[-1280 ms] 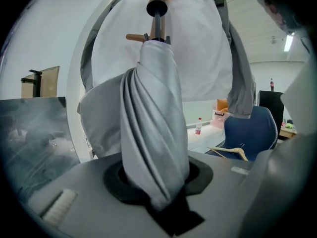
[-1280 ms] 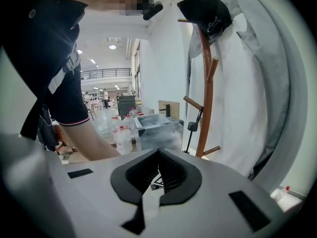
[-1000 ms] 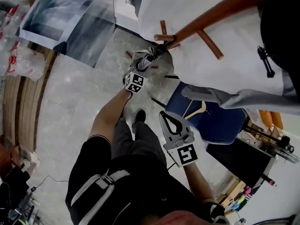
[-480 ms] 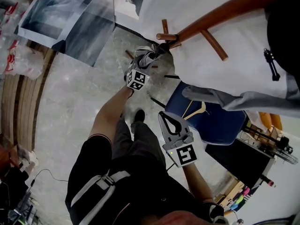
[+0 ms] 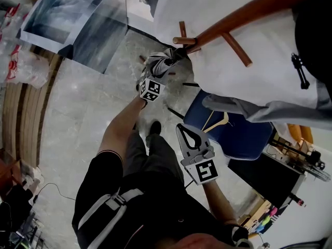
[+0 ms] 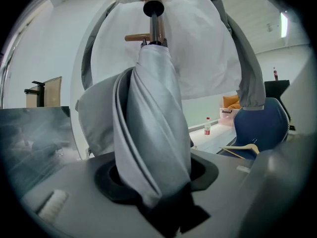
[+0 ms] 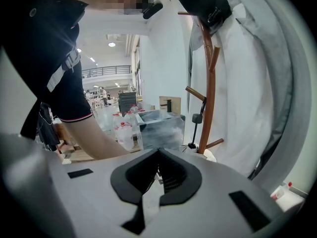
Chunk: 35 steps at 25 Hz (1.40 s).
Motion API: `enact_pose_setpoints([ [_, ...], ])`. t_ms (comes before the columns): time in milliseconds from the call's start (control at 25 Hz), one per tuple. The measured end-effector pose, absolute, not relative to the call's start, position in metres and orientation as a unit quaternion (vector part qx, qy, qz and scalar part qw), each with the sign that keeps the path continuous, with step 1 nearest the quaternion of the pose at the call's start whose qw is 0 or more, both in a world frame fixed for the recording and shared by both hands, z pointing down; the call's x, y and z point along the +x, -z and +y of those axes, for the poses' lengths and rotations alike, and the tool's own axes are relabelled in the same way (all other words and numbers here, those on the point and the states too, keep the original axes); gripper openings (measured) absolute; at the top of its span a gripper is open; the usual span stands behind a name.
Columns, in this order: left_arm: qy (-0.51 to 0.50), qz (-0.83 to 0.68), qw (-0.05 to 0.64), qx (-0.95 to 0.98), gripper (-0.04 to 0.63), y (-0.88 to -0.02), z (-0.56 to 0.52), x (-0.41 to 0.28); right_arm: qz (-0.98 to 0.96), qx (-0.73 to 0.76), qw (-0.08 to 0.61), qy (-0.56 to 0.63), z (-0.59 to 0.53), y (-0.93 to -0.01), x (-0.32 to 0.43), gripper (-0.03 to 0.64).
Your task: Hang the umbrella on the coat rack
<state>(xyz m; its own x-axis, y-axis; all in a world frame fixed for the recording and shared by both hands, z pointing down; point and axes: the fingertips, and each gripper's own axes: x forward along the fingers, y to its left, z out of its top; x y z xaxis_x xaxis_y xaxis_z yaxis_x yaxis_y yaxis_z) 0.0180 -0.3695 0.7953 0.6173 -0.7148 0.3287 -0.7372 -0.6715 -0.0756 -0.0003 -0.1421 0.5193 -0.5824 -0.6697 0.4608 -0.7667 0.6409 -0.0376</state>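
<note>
Your left tongs (image 5: pixel 165 65) have the folded grey umbrella (image 6: pixel 148 128) between them, right up against the brown wooden coat rack (image 5: pixel 244 15). The jaws have just been opening, yet in the left gripper view the cloth narrows to a pinch where it passes between them, so they are closed on it, if loosely. The umbrella's black knob end (image 6: pixel 153 7) sits at the rack's pole among the short pegs, beside one horizontal peg (image 5: pixel 184 40); you cannot tell from these views whether it is hooked over anything.

Your right tongs (image 5: pixel 180 126) are shut with nothing in them, held low and well apart from the umbrella, above your own dark-trousered legs.

The only markings you can make out are the black-and-white square patterns on the two cubes: one on the left tool (image 5: pixel 150 90), one on the right (image 5: pixel 206 171). They carry no letters. A small bottle (image 6: pixel 207 126) with a red band stands in the background of the left gripper view, its label too small to read.

A white garment (image 5: pixel 233 77) with grey sleeves hangs on the rack behind the umbrella. Below it stands a blue chair (image 5: pixel 244 134) with a pale wooden hanger (image 5: pixel 218 121) lying on its seat.
</note>
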Motion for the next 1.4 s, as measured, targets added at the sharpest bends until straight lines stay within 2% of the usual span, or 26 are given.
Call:
enact_pose_setpoints([
  [240,-0.169,-0.411,0.036,0.895,0.314,-0.794,-0.359,0.008,-0.882,0.405,0.211,-0.118,-0.136,-0.521,-0.002,0.003],
  [440,-0.165,-0.411,0.040,0.896,0.438,-0.785,-0.346,-0.001,-0.882,0.406,0.208,-0.118,-0.132,-0.516,0.000,0.003],
  [560,-0.166,-0.407,0.046,0.897,0.480,-0.781,-0.338,-0.006,-0.883,0.404,0.208,-0.117,-0.129,-0.510,0.001,0.003],
  [1160,-0.149,-0.405,0.022,0.902,0.500,-0.709,-0.304,-0.038,-0.885,0.407,0.200,-0.107,-0.116,-0.486,0.012,0.002],
  [1400,-0.136,-0.407,0.004,0.903,0.462,-0.669,-0.289,-0.052,-0.885,0.413,0.191,-0.101,-0.114,-0.475,0.019,0.003],
])
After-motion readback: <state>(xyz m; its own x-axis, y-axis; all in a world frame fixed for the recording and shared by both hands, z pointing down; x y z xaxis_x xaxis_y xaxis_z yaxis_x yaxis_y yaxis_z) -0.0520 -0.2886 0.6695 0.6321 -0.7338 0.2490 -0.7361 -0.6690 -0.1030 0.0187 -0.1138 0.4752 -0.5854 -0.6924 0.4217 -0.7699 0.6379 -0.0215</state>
